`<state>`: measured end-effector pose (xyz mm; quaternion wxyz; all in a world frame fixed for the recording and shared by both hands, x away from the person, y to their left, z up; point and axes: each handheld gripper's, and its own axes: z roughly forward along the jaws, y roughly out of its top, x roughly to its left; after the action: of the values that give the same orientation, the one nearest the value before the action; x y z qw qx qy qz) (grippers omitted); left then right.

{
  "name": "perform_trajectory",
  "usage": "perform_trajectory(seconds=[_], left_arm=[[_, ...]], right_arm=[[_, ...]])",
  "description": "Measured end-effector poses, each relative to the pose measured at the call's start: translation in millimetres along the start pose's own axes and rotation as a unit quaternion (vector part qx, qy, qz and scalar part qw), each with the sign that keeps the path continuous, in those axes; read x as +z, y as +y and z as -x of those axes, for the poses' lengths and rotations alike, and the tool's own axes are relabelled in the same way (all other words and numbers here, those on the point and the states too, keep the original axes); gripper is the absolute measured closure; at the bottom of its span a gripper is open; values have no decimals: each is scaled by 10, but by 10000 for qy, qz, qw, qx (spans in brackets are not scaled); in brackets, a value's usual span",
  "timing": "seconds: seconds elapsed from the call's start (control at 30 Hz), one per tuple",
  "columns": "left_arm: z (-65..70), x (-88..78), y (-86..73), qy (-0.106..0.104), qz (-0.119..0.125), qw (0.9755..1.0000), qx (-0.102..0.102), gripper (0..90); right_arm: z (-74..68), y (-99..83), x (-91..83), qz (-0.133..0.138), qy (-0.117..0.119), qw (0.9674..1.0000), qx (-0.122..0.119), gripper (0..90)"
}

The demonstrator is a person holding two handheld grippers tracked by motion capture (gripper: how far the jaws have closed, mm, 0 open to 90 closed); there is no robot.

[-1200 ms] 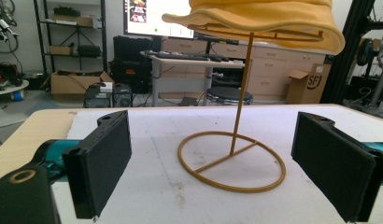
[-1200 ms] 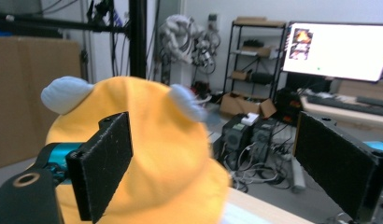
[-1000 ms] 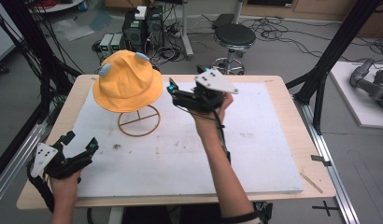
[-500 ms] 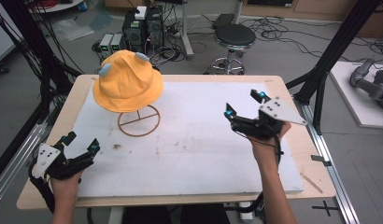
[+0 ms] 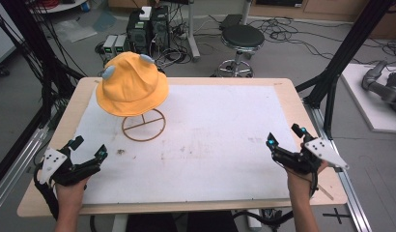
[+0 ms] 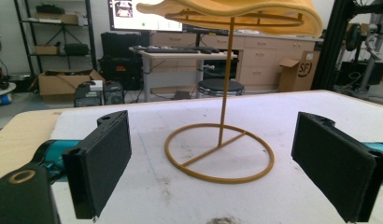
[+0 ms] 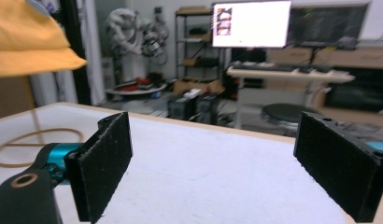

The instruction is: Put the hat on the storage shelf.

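An orange bucket hat with two grey ear tabs rests on a thin wire stand at the table's back left. In the left gripper view the stand rises straight ahead with the hat brim above. My left gripper is open near the front left corner, a short way in front of the stand, holding nothing. At the front right edge of the table my right gripper is open and empty. The hat and the stand's ring appear at the left of the right gripper view.
A white mat covers most of the wooden table. A dark smudge marks the mat near the left gripper. Black frame posts flank the table, with a stool and computer boxes behind it.
My right gripper has pulled back from beside the hat, across the mat to the front right edge, still open. The left gripper has barely moved.
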<state>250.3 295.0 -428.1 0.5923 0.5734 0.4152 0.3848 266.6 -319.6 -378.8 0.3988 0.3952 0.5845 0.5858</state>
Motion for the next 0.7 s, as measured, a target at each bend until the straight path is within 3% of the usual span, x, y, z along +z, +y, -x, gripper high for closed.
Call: perform_trajectory(seconds=[0.13, 0.23, 0.4, 0.6, 0.7], left_arm=[[39, 18, -3, -43, -16, 10000, 64, 124], [47, 30, -10, -38, -52, 9999, 106, 125], [21, 54, -15, 87, -45, 9999, 71, 125], [49, 91, -18, 128, -99, 9997, 177, 125], [59, 93, -17, 142, -99, 9997, 200, 125]], right_arm=[[40, -220, -67, -93, -42, 9998, -182, 116], [63, -254, -86, -55, -28, 10000, 6, 116], [63, -328, -113, -35, -101, 9999, 127, 116], [118, -363, -138, -13, -80, 10000, 51, 116], [185, -380, -164, 13, -161, 9997, 164, 116]])
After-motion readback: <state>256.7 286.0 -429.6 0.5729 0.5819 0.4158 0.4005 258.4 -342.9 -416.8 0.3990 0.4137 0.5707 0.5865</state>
